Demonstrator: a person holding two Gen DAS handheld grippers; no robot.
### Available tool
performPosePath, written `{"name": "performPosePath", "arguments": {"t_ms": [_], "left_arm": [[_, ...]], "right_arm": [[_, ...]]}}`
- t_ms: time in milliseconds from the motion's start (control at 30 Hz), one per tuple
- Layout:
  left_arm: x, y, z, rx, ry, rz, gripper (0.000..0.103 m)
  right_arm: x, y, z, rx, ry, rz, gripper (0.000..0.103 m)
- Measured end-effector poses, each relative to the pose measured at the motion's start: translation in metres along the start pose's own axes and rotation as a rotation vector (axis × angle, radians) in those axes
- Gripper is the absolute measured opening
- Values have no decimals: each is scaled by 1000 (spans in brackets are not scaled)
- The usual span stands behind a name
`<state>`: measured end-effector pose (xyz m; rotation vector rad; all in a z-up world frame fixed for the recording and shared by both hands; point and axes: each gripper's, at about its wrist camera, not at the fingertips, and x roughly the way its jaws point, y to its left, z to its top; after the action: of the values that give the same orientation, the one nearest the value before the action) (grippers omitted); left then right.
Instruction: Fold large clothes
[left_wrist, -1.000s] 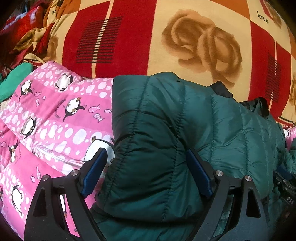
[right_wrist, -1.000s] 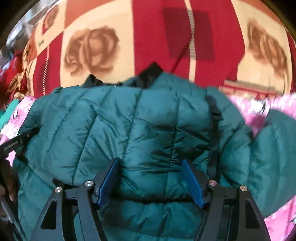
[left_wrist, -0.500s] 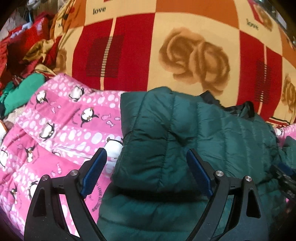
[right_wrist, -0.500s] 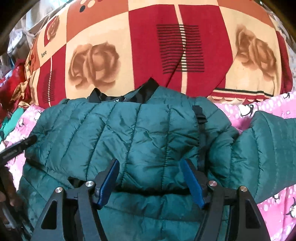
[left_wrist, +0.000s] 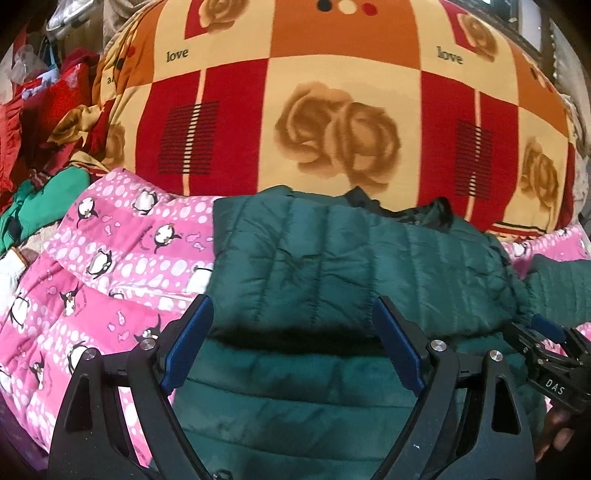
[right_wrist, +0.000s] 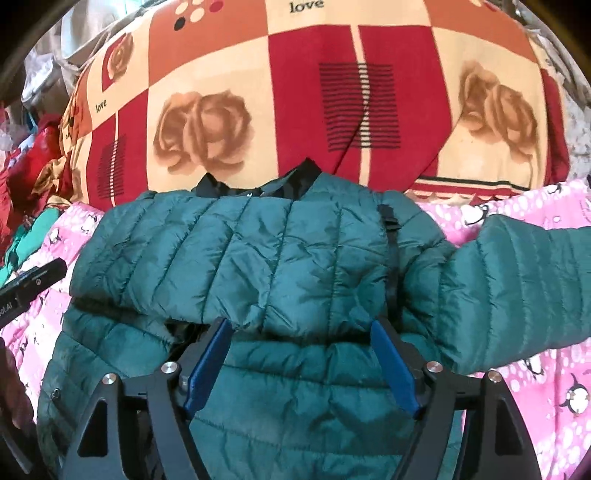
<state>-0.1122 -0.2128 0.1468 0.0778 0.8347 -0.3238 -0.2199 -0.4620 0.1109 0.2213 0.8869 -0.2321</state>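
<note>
A dark green quilted puffer jacket (left_wrist: 332, 266) lies on a pink penguin-print blanket (left_wrist: 110, 266), its top part folded over its lower part, black collar at the far edge. In the right wrist view the jacket (right_wrist: 258, 258) has one sleeve (right_wrist: 517, 288) stretched out to the right. My left gripper (left_wrist: 291, 347) is open and empty, hovering above the jacket's left side near the fold edge. My right gripper (right_wrist: 301, 362) is open and empty, above the fold edge at the jacket's middle. The right gripper also shows in the left wrist view (left_wrist: 546, 354).
A red, orange and cream rose-print blanket (left_wrist: 332, 110) rises behind the jacket. A heap of red and green clothes (left_wrist: 40, 147) lies at the far left. The pink blanket (right_wrist: 535, 387) extends on both sides of the jacket.
Both grippers have pulled back and up from the jacket. The folded top part now lies released, and more of the rose blanket and the sleeve is in view.
</note>
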Motion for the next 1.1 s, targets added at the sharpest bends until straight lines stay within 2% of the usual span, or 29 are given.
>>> {"name": "performPosePath", "arguments": {"t_ms": [367, 600, 767, 1100], "left_arm": [[-23, -41, 1, 16, -11, -83, 88], [-20, -65, 0, 25, -22, -151, 88], [-9, -74, 0, 19, 1, -167, 88], [12, -78, -1, 23, 21, -149, 88]], "right_arm": [[-32, -27, -3, 42, -42, -55, 79], [-43, -55, -8, 68, -57, -103, 79], [-44, -79, -10, 92, -62, -139, 79], [-38, -132, -4, 165, -68, -224, 79]]}}
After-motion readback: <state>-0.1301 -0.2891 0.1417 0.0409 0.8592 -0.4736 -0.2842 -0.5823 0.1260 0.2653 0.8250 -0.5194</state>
